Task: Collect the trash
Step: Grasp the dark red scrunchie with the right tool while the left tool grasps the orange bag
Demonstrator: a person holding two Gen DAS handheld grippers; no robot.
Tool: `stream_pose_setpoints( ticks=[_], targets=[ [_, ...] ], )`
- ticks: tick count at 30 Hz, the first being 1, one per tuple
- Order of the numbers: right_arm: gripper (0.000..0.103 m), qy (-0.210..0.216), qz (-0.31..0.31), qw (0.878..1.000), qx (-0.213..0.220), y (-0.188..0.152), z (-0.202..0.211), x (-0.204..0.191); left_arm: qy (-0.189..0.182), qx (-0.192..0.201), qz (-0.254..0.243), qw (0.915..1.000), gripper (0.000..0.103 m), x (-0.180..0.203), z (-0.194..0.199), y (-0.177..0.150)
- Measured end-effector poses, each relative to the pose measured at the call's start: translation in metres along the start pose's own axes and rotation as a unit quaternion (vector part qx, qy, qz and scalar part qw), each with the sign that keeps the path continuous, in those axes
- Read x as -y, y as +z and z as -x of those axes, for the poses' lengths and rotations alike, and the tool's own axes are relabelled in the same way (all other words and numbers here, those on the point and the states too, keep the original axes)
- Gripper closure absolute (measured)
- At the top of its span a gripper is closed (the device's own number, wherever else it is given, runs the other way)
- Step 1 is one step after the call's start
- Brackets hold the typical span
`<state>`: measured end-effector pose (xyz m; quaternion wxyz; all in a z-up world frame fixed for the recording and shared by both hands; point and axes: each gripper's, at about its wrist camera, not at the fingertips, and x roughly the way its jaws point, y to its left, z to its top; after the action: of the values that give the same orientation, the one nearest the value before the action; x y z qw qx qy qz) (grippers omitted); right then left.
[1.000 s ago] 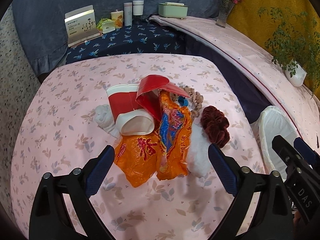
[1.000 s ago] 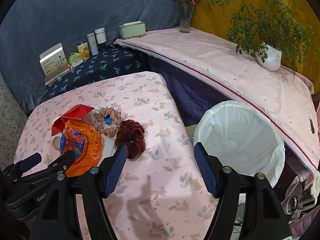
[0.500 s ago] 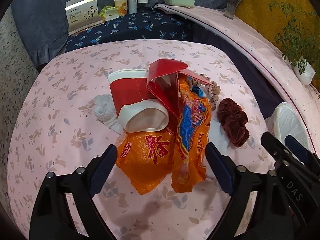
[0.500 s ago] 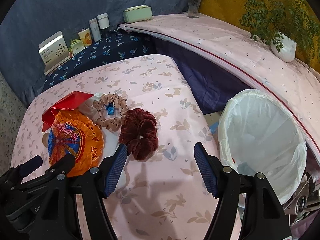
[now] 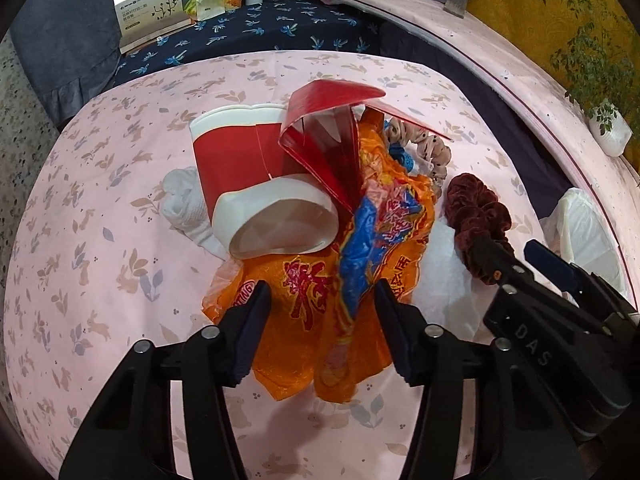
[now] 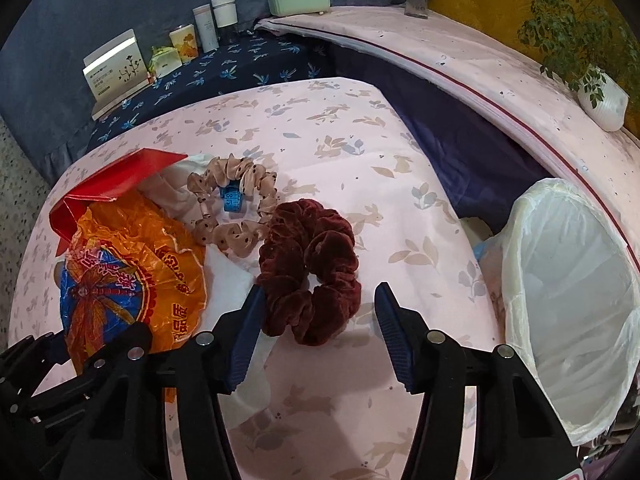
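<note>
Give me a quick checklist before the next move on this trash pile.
1. Left tool straddles the orange wrapper, jaws just closing: ok.
2. Pads pressing on the wrapper: cannot tell.
3. Right tool, jaws also just closing, lined up on trash: not ok, it frames the dark red scrunchie.
4. Lined bin open and beside the table: ok.
5. Paper cup clear of the left tool: ok.

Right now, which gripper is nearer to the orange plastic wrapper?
Left. The left gripper has its jaws either side of the orange plastic wrapper; the right gripper is beside it, over the dark red scrunchie.
</note>
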<state>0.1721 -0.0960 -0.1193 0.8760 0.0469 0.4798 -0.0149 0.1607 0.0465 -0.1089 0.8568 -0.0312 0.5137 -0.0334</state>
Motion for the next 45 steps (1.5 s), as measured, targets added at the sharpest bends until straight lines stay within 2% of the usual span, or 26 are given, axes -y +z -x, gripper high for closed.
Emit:
stream_pose_setpoints(
  ticks=[2, 6, 11, 13, 16, 24, 27, 29, 31, 38, 45],
  targets=[
    [0.064, 0.008, 0.006, 1.000, -0.008, -0.001, -0.006, -0.003, 0.002, 0.000, -0.003, 1.0000, 0.061, 0.000, -0.001, 0.000],
    [0.071, 0.007, 0.022, 1.000, -0.008, -0.005, -0.009, -0.010, 0.003, 0.003, -0.003, 1.0000, 0.071, 0.000, 0.000, 0.001],
    [0.080, 0.010, 0.023, 1.000, -0.001, -0.004, -0.002, -0.009, -0.004, 0.009, -0.006, 0.9999, 0.091, 0.003, 0.006, 0.002],
    [0.082, 0.012, 0.019, 1.000, 0.005, -0.002, 0.004, -0.005, -0.007, 0.012, -0.007, 0.9999, 0.092, 0.005, 0.010, 0.002],
    [0.102, 0.014, 0.012, 1.000, 0.013, 0.001, 0.016, 0.002, -0.008, 0.021, -0.012, 0.9997, 0.093, 0.009, 0.018, 0.002],
    [0.102, 0.022, -0.012, 0.999, 0.035, 0.006, 0.043, 0.022, -0.016, 0.044, -0.018, 0.9988, 0.093, 0.020, 0.041, 0.002],
    [0.091, 0.034, -0.016, 0.999, 0.031, 0.005, 0.042, 0.024, -0.016, 0.050, -0.018, 0.9985, 0.093, 0.021, 0.047, 0.004],
    [0.078, 0.034, -0.009, 0.999, 0.028, 0.004, 0.039, 0.020, -0.014, 0.053, -0.018, 0.9983, 0.093, 0.020, 0.048, 0.005],
    [0.073, 0.038, -0.003, 0.999, 0.021, 0.004, 0.032, 0.015, -0.011, 0.053, -0.015, 0.9984, 0.093, 0.018, 0.047, 0.008],
    [0.072, 0.035, 0.014, 0.999, -0.015, 0.003, -0.007, 0.001, -0.006, 0.047, -0.011, 0.9988, 0.093, 0.012, 0.038, 0.014],
    [0.071, 0.012, 0.063, 0.998, -0.009, -0.002, -0.017, -0.015, -0.005, 0.033, -0.008, 0.9994, 0.093, 0.010, 0.026, 0.012]
  ],
)
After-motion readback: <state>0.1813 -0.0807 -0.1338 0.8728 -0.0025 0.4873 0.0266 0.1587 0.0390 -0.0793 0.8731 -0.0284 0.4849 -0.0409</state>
